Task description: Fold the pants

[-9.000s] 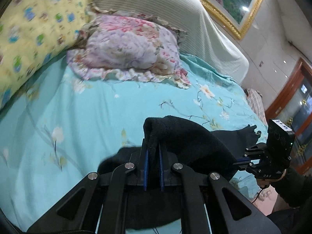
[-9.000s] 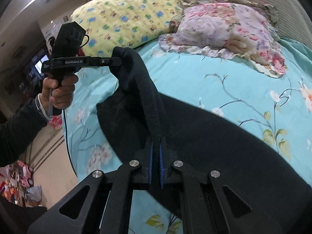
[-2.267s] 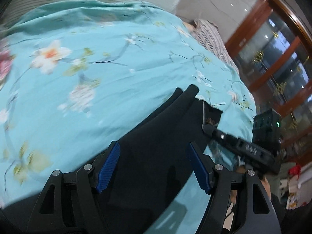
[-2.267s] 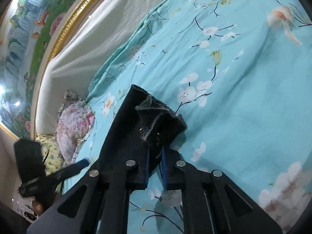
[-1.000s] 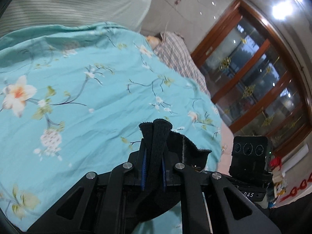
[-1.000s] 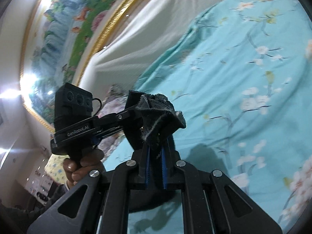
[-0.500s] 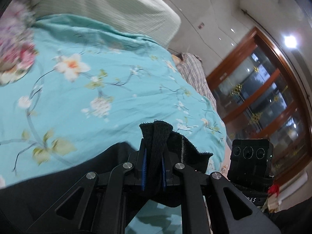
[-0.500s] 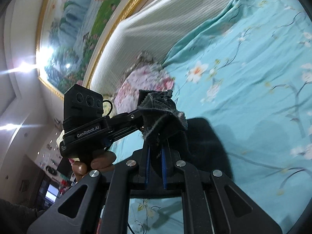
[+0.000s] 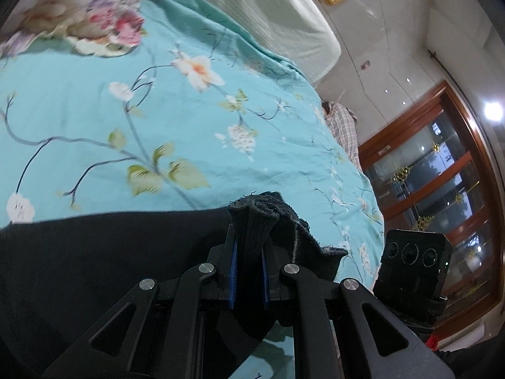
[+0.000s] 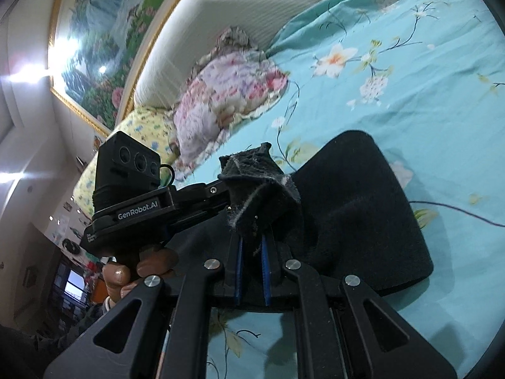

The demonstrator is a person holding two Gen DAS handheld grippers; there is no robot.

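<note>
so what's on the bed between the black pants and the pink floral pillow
Nothing: in the right wrist view only bare turquoise flowered bedsheet lies between the black pants and the pink floral pillow.

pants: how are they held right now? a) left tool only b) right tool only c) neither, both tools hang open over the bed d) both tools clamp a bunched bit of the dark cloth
d: in each wrist view the blue pads press on a wad of the pants, left tool and right tool alike, with the rest lying on the bed.
</note>
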